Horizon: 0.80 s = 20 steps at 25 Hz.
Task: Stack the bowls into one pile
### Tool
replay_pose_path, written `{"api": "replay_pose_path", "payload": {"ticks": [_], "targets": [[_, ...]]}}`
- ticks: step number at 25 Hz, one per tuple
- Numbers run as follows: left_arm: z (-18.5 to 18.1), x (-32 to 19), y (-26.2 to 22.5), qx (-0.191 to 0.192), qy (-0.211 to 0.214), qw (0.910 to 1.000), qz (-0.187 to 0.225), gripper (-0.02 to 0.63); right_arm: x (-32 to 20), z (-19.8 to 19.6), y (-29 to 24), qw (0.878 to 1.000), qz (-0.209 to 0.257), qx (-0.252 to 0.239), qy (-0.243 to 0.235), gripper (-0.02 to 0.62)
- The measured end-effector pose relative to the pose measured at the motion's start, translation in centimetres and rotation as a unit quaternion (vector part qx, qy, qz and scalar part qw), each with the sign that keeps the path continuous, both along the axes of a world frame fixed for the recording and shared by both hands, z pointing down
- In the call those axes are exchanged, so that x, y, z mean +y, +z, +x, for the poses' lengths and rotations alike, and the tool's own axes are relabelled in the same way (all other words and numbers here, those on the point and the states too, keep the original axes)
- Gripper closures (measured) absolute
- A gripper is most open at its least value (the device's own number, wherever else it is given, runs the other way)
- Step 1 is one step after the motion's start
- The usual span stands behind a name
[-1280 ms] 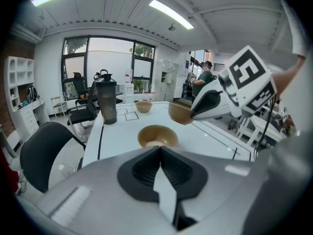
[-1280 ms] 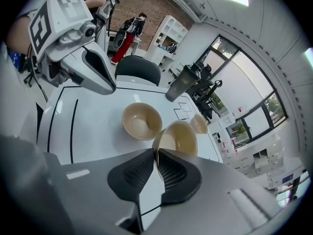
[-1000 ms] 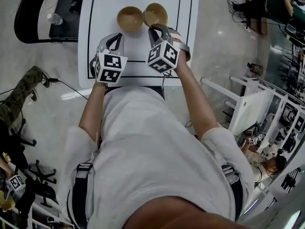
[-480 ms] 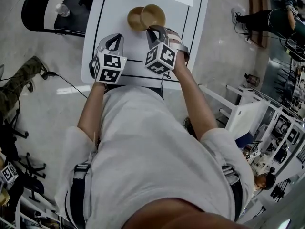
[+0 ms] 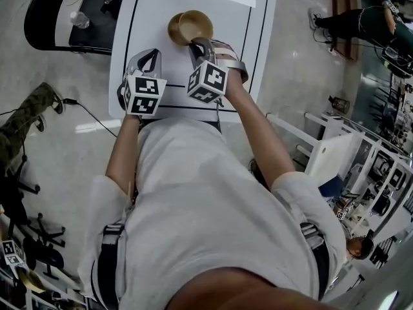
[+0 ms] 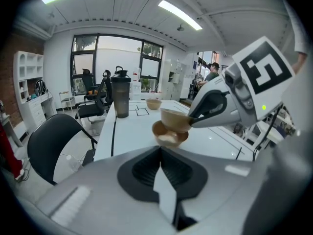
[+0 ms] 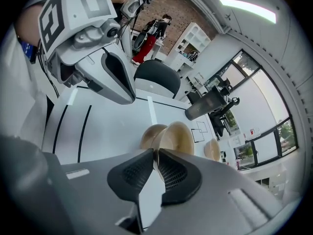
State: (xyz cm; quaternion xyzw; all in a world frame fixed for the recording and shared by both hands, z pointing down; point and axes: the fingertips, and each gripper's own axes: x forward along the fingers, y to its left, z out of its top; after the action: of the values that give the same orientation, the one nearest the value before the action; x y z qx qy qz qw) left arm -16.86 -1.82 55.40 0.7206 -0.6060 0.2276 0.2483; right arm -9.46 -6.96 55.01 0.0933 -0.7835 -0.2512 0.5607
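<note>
Two tan bowls overlap on the white table (image 5: pixel 235 41). My right gripper (image 5: pixel 197 42) is shut on the near rim of the upper bowl (image 5: pixel 199 23) and holds it tilted over the lower bowl (image 5: pixel 173 28), which rests on the table. The right gripper view shows the rim pinched at the right gripper (image 7: pixel 155 153), the held bowl (image 7: pixel 178 137) and the lower bowl (image 7: pixel 148 135) just left of it. A third bowl (image 7: pixel 212 150) stands farther back. My left gripper (image 5: pixel 150 53) is shut and empty, to the left of the bowls and nearer the person. From the left gripper (image 6: pixel 160 148), both bowls (image 6: pixel 168 135) lie ahead.
A dark shaker bottle (image 6: pixel 121 98) stands far back on the table, near the third bowl (image 6: pixel 153 103). A black chair (image 5: pixel 48 15) with a water bottle (image 5: pixel 79 20) sits left of the table. Black lines (image 5: pixel 255 24) mark the tabletop.
The right gripper carried its bowl leftward; the bowls stood side by side and now overlap. The left gripper shifted slightly and stayed shut.
</note>
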Motion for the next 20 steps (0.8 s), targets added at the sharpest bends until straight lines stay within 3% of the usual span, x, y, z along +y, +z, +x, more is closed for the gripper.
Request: {"api": "replay_pose_path", "payload": {"ticks": [20], "targets": [[-1.8, 0.2, 0.5, -0.005, -0.009, 0.9999, -0.007, 0.604, 0.5, -1.8, 3.1, 0.999, -0.005, 0.026, -0.033, 0.549]]}}
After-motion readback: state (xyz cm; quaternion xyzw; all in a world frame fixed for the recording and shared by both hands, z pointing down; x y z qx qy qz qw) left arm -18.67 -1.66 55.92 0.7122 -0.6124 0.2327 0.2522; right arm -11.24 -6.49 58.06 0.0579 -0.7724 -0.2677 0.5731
